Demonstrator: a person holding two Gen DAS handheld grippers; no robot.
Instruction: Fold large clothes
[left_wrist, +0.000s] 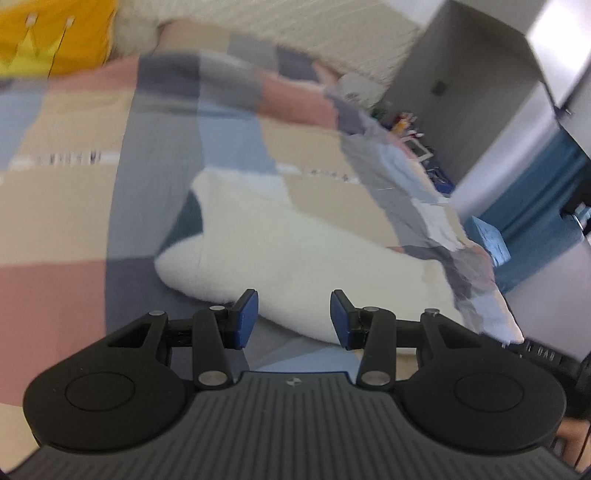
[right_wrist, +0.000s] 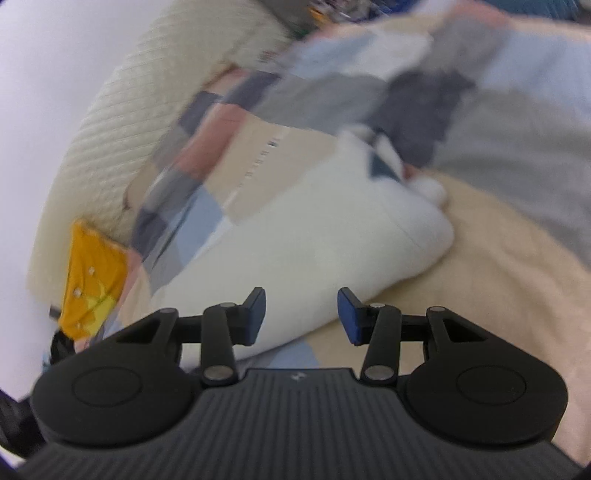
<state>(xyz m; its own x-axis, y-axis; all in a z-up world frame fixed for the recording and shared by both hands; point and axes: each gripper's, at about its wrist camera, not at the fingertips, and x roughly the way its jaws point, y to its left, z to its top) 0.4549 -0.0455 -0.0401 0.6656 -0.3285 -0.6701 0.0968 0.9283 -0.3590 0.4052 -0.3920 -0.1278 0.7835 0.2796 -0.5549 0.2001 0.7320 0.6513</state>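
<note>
Patchwork bedspread (left_wrist: 74, 206) carries a white fleece garment (left_wrist: 295, 240), folded, its long axis running diagonally; left gripper (left_wrist: 293, 319) and right gripper (right_wrist: 301, 315) fingers apart, empty.

This is a bedroom in a home. A bed takes up most of both views, spread with a patchwork quilt (left_wrist: 155, 155) of pink, grey, blue and beige squares. A cream padded headboard (right_wrist: 122, 122) stands behind it, a yellow cushion (left_wrist: 55, 37) lies at its edge, and toys (left_wrist: 402, 123) clutter the floor beside the grey wall (left_wrist: 472, 92).
</note>
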